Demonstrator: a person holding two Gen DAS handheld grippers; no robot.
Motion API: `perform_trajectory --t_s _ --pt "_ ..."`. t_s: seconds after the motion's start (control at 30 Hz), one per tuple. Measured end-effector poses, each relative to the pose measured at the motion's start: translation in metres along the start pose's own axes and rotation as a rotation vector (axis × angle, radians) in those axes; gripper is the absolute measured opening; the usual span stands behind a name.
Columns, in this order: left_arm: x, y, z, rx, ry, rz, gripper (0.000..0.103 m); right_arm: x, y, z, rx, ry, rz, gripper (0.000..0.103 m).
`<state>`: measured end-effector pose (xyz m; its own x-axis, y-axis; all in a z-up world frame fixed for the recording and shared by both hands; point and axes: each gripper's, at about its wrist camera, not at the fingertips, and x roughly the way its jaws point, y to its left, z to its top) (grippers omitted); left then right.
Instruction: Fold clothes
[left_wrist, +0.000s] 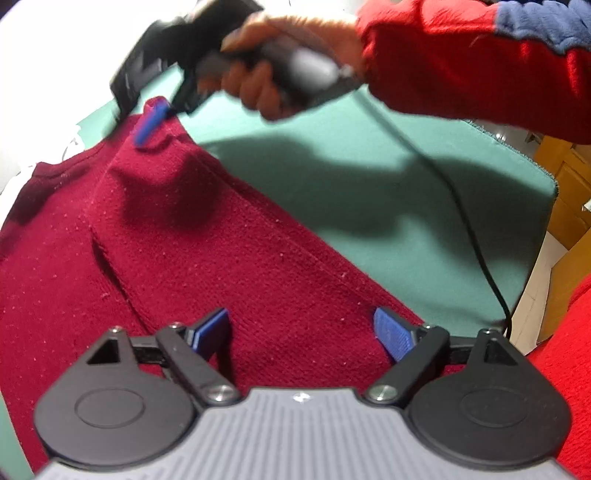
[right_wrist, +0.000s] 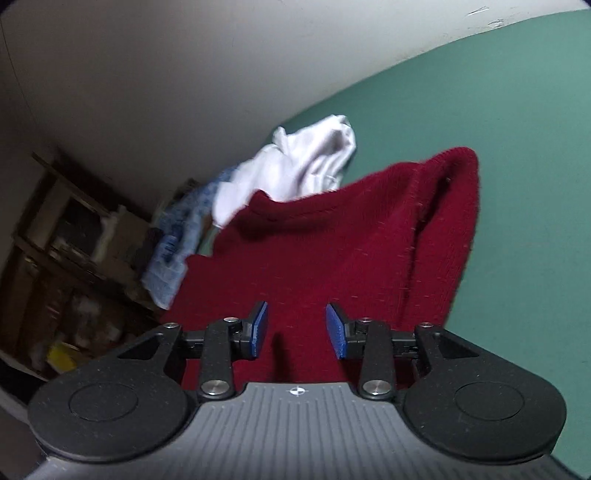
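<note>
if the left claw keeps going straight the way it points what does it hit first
Most likely the dark red sweater. The left claw angles down with its jaws open, nothing between them, and the knit fills the view straight ahead, lying on the green table. How far off it is I cannot tell.

My left tongs (left_wrist: 302, 334) hang over the near part of the sweater (left_wrist: 177, 236), which lies spread on the table (left_wrist: 388, 177). From that view the table's bare surface runs to the right of the sweater, out to the table's edge. My right tongs (left_wrist: 151, 123) sit at the sweater's far end, with my hand (left_wrist: 273, 70) and sleeve (left_wrist: 461, 62) reaching in from the upper right and a cable (left_wrist: 465, 206) trailing from it across the bare table toward the near right edge. In the right wrist view a pile of other clothes (right_wrist: 295, 162) lies behind the sweater, beside the wall (right_wrist: 184, 74). A shelf unit (right_wrist: 66, 236) stands to the left, off the table.
</note>
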<state>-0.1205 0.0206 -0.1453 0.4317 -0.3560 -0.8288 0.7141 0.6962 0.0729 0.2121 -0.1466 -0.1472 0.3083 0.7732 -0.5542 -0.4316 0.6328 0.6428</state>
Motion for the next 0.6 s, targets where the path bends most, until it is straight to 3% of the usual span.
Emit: perform_trajectory --t_s 0.07,0.13,0.23,0.27,0.3,0.37,0.47,0.5,0.53,0.6 --pt "-0.002 -0.002 0.0 0.012 0.005 0.007 0.087 -0.002 -0.026 0.008 0.06 -0.076 -0.054 0.0" --pt "-0.005 -0.003 -0.001 0.001 0.013 -0.008 0.084 -0.003 -0.051 0.016 0.12 -0.149 -0.106 0.0" --pt "-0.01 -0.004 -0.006 -0.007 0.026 -0.064 0.083 -0.006 -0.05 0.022 0.12 -0.143 -0.102 0.0" --pt "-0.012 -0.005 -0.009 0.003 0.024 -0.071 0.084 -0.01 -0.042 0.021 0.09 -0.141 -0.118 0.006" --pt "-0.013 -0.007 -0.012 0.017 0.018 -0.074 0.084 -0.017 -0.033 0.014 0.075 -0.131 -0.07 0.015" --pt "-0.013 -0.008 -0.016 0.028 0.001 -0.086 0.085 -0.031 -0.015 0.0 0.046 -0.108 0.025 0.022" --pt "-0.011 -0.006 -0.018 0.037 -0.017 -0.116 0.087 -0.029 -0.001 -0.036 0.037 0.03 0.066 0.049" --pt "-0.012 -0.006 -0.018 0.055 -0.02 -0.127 0.087 -0.029 0.003 -0.048 0.034 0.07 0.076 0.047" --pt "-0.014 -0.006 -0.019 0.074 -0.023 -0.136 0.087 -0.032 0.0 -0.056 0.042 0.037 0.052 0.041" --pt "-0.017 -0.007 -0.021 0.112 -0.029 -0.156 0.087 -0.044 -0.003 -0.068 0.099 -0.028 -0.005 0.003"
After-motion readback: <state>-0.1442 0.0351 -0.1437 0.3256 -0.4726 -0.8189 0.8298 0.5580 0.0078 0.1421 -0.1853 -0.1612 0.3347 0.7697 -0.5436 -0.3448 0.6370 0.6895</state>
